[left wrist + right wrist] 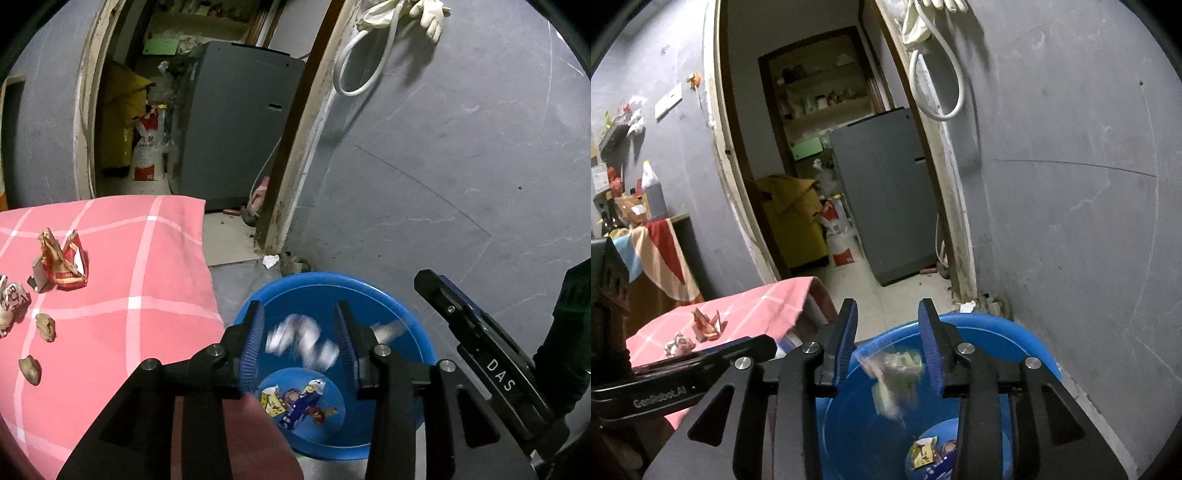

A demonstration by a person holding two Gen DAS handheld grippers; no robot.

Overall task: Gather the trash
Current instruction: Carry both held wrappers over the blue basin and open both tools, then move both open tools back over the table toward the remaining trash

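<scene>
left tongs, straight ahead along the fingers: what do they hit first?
Most likely the blurred white-and-blue wrapper between the fingers of the left tongs, apparently loose and dropping. Past it, the inside of the blue basin. Depth is unclear in the fisheye view.

My left fingers (300,334) hang over the basin (413,325), which stands on the floor to the right of the worktop (110,288) and close to the wall (461,166). A blurred wrapper (301,341) lies between those fingers, apart from both, above the basin's inside. My right fingers (888,345) hang over the same basin, a blurred bag (892,376) between them, touching neither as far as I can tell. A flat wrapper (295,400) lies in the basin's bottom. On the worktop, left of the basin, lie a crumpled packet (64,264) and two small scraps (37,347) nearer me. Behind the worktop a doorway opens onto an appliance (236,122).
</scene>
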